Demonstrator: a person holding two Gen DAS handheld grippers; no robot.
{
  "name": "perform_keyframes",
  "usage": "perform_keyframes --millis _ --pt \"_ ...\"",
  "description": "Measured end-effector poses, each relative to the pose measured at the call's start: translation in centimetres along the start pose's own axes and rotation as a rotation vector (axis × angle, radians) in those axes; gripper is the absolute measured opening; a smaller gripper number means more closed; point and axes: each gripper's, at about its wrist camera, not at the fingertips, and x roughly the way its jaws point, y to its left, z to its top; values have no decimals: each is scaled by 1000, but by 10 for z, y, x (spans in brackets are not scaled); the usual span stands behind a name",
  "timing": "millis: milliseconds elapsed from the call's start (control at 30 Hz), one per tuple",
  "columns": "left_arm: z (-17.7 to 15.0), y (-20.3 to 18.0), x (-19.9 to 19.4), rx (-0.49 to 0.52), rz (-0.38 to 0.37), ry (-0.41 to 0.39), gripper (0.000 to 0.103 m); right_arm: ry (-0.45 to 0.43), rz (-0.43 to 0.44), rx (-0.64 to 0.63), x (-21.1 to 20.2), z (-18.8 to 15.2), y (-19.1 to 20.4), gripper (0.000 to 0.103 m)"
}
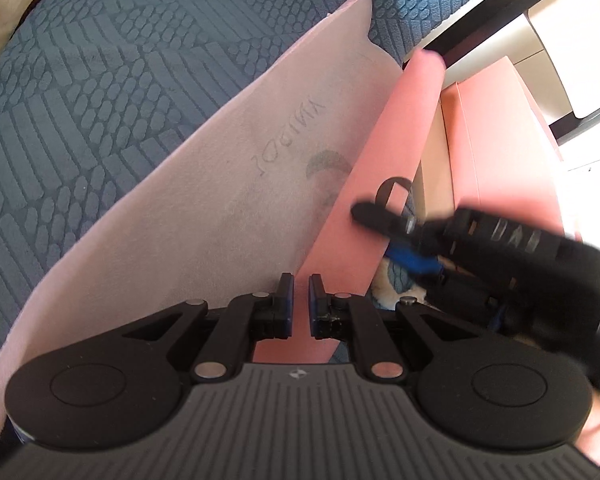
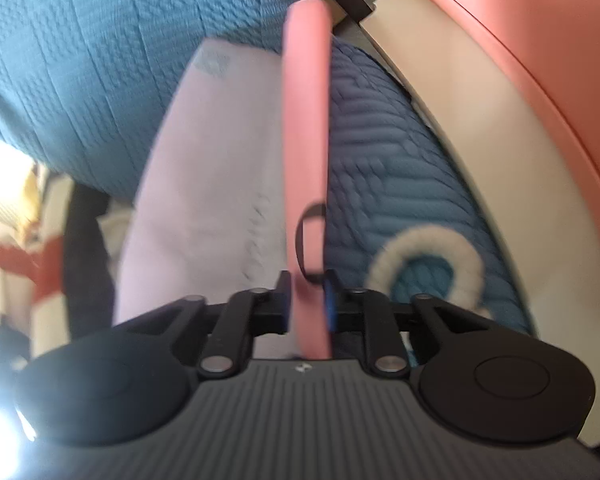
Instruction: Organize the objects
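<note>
A thin cloth lies folded over on the blue bedspread, its pale pink side [image 1: 204, 216] facing up with grey lettering and its salmon side [image 1: 384, 120] turned up along the right edge. A black hanging loop [image 1: 394, 188] sits on the salmon edge. My left gripper [image 1: 300, 280] is shut on the near end of the fold. My right gripper [image 1: 384, 236], blurred, comes in from the right and pinches the salmon edge just below the loop. In the right wrist view the salmon strip [image 2: 304, 120] stands upright between the pads of the right gripper [image 2: 308, 280], with the loop [image 2: 310, 240] just ahead of them.
The blue quilted bedspread [image 1: 100, 80] covers the surface; a white fluffy ring [image 2: 424, 256] marks it near the right gripper. A salmon and cream piece of furniture [image 2: 520, 40] stands close on the right, beside a dark bed frame [image 1: 480, 12].
</note>
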Motion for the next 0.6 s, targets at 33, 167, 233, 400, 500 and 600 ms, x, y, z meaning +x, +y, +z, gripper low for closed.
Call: perform_keyframes --millis 33,167,233,400,500,600 --pt "0 0 0 5 3 -2 11 3 -19 -24 -1 -3 2 10" --pt "1 -3 -2 33 9 -16 11 -3 -27 -44 0 -3 7 7" --pt "1 -8 -4 56 7 -20 12 -5 -42 -53 -1 -1 8 7" --pt "-3 -21 -8 95 -44 -47 21 -12 -46 -64 -2 3 14 6" --pt "-9 -32 -11 180 -20 -60 25 -5 -45 -20 -5 5 10 6" --pt "-14 -40 -15 237 -25 -71 25 -21 -57 -16 -10 6 13 6"
